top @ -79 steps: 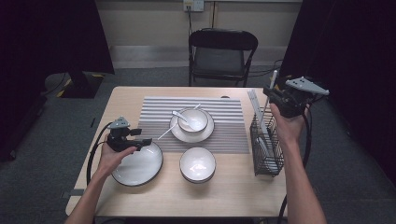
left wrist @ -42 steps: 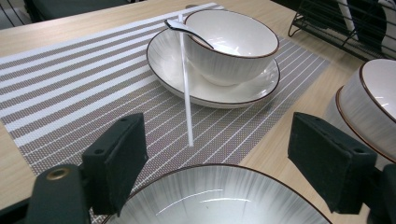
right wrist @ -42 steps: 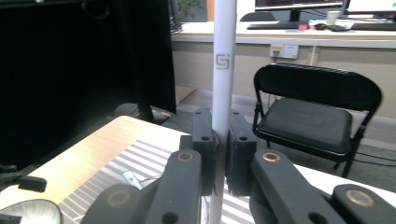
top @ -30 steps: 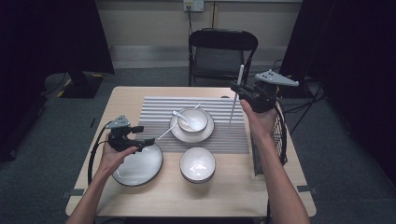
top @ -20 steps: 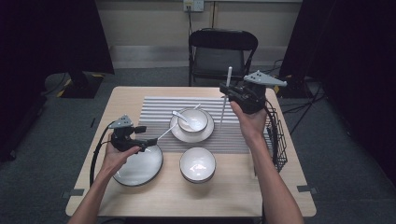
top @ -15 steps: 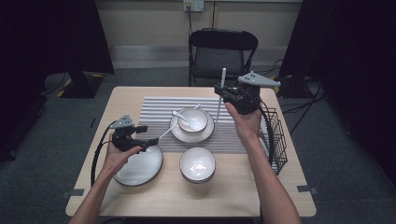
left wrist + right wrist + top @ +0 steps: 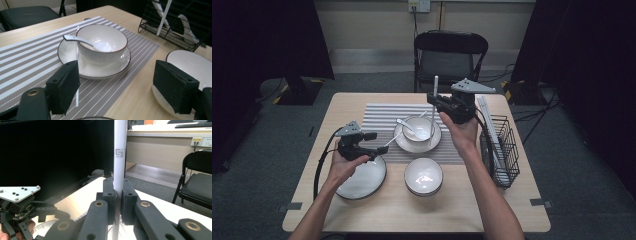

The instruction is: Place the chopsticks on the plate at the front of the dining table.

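- Left gripper [image 7: 373,142]: low over the dark-rimmed plate [image 7: 362,181] at the surface's left; fingers spread wide, just been narrowing a little, nothing pinched; a second thin white stick [image 7: 77,75] stands by one pad.
- Centre: spoon [image 7: 406,126] lies in the bowl [image 7: 421,128] on the striped mat [image 7: 377,116].
- Right gripper [image 7: 433,99]: above that bowl, fingers clamped on an upright white chopstick [image 7: 435,86].
- Far right: wire basket [image 7: 507,155].
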{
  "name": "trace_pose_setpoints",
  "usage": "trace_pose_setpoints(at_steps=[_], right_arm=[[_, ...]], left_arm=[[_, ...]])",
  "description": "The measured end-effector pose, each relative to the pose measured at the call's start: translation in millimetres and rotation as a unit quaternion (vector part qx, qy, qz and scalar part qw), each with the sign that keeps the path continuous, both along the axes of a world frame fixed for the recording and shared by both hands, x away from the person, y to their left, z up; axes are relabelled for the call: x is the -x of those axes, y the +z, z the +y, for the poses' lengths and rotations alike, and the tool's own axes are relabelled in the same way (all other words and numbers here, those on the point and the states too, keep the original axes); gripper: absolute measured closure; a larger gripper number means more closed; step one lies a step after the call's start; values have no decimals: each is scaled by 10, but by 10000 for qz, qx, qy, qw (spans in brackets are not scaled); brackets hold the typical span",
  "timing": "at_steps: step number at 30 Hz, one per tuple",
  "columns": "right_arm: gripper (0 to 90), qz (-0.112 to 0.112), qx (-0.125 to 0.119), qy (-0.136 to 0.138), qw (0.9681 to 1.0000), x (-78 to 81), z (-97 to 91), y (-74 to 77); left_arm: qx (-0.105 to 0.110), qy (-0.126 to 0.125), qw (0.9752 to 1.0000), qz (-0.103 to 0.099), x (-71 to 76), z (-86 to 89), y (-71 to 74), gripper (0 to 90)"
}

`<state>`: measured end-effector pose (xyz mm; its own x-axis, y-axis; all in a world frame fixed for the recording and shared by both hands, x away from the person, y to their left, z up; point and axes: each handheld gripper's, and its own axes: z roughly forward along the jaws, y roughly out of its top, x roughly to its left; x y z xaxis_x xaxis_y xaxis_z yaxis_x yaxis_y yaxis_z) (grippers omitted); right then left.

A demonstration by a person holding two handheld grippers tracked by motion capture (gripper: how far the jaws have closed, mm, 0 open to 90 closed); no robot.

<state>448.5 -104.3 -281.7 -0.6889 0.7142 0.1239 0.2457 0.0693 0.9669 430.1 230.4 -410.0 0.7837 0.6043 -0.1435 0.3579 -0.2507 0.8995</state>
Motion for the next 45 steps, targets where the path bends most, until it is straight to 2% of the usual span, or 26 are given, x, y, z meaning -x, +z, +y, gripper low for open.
trace_pose_setpoints(at_steps=[8, 13, 18, 20, 22, 24, 29, 30, 32, 34, 35, 37, 41, 43, 45], right_arm=[[849, -32, -23, 146, 9999, 15, 103, 65], [849, -75, -54, 254, 9996, 37, 175, 114], [849, -67, 10, 336, 9994, 73, 224, 124], [849, -76, -43, 381, 9992, 91, 223, 126], [849, -81, -60, 389, 9992, 97, 227, 129], [849, -84, -79, 414, 9991, 99, 237, 132], [849, -76, -110, 504, 9986, 109, 284, 151], [849, -68, -119, 521, 9986, 112, 298, 158], [849, -91, -140, 539, 9984, 111, 328, 163], [849, -79, -183, 559, 9982, 114, 355, 163], [849, -72, -184, 584, 9981, 115, 375, 161], [849, -62, -171, 628, 9979, 113, 417, 154], [849, -37, -180, 661, 9976, 113, 481, 149], [849, -30, -211, 682, 9974, 114, 503, 149], [849, -18, -234, 692, 9973, 115, 520, 152]], left_arm=[[-55, -91, 9999, -89, 20, -42, 57, 209], [-59, -182, 9995, -253, 32, -108, 109, 216], [18, -323, 9990, -320, 32, -195, 136, 214], [49, -354, 9986, -397, 37, -230, 141, 224], [115, -371, 9987, -332, 40, -262, 142, 226], [101, -419, 9984, -377, 36, -279, 149, 227], [119, -537, 9980, -323, 35, -342, 182, 249], [77, -547, 9978, -359, 37, -355, 194, 256], [171, -581, 9975, -362, 40, -391, 211, 259], [128, -628, 9971, -419, 34, -412, 233, 282], [188, -650, 9970, -382, 35, -432, 241, 289], [236, -696, 9963, -440, 33, -462, 264, 305], [126, -715, 9960, -525, 39, -530, 307, 335], [274, -775, 9955, -472, 33, -553, 336, 348], [209, -769, 9952, -561, 31, -572, 357, 374]])
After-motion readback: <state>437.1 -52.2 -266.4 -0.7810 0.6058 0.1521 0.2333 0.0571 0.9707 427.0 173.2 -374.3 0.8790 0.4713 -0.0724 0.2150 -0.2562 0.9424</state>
